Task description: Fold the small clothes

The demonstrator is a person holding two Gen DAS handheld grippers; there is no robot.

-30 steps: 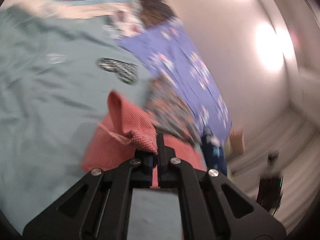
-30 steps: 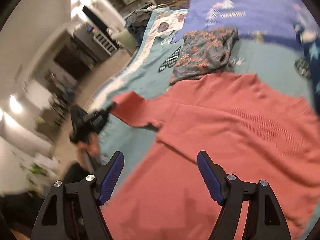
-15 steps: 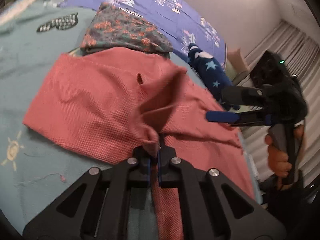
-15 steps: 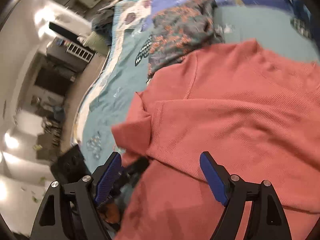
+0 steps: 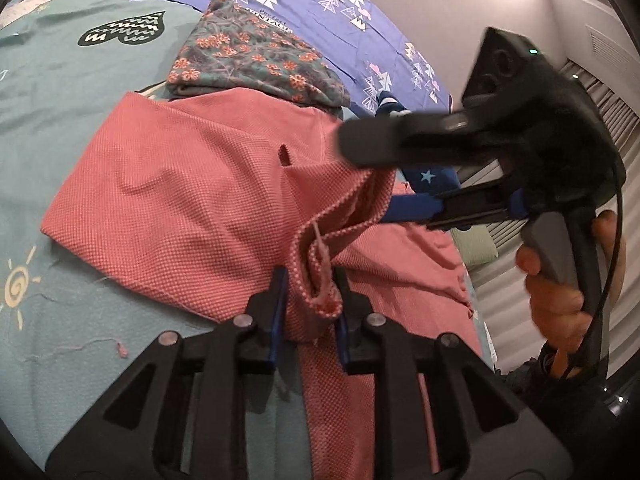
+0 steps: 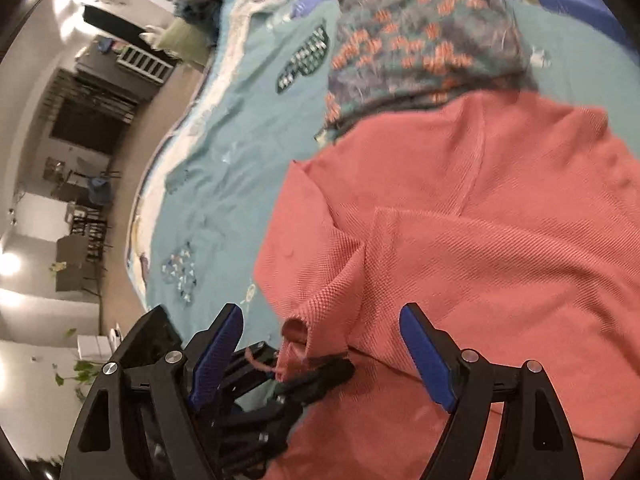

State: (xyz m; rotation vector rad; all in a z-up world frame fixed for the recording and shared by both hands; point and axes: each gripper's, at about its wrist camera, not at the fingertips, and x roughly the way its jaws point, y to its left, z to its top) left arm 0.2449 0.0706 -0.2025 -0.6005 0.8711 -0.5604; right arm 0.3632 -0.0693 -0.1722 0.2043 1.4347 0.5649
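Note:
A coral-red knit garment [image 5: 180, 200] lies spread on the teal bedspread [image 5: 60, 80], one sleeve folded across its body. My left gripper [image 5: 310, 300] has its jaws a little apart, with the sleeve cuff [image 5: 320, 280] loose between them. My right gripper [image 6: 322, 344] is open wide just above the same cuff [image 6: 296, 332]; it shows in the left wrist view [image 5: 400, 180] hovering over the sleeve. The garment fills the right wrist view [image 6: 480, 240].
A folded floral garment [image 5: 248, 56] lies just beyond the red one. A purple sheet with tree prints [image 5: 320, 4] and a dark blue star-print item [image 5: 428, 176] lie behind. The bed edge and room floor [image 6: 120, 160] show at the left.
My left gripper carried the sleeve across the garment, then its jaws parted around the cuff. My right gripper moved in close over the cuff.

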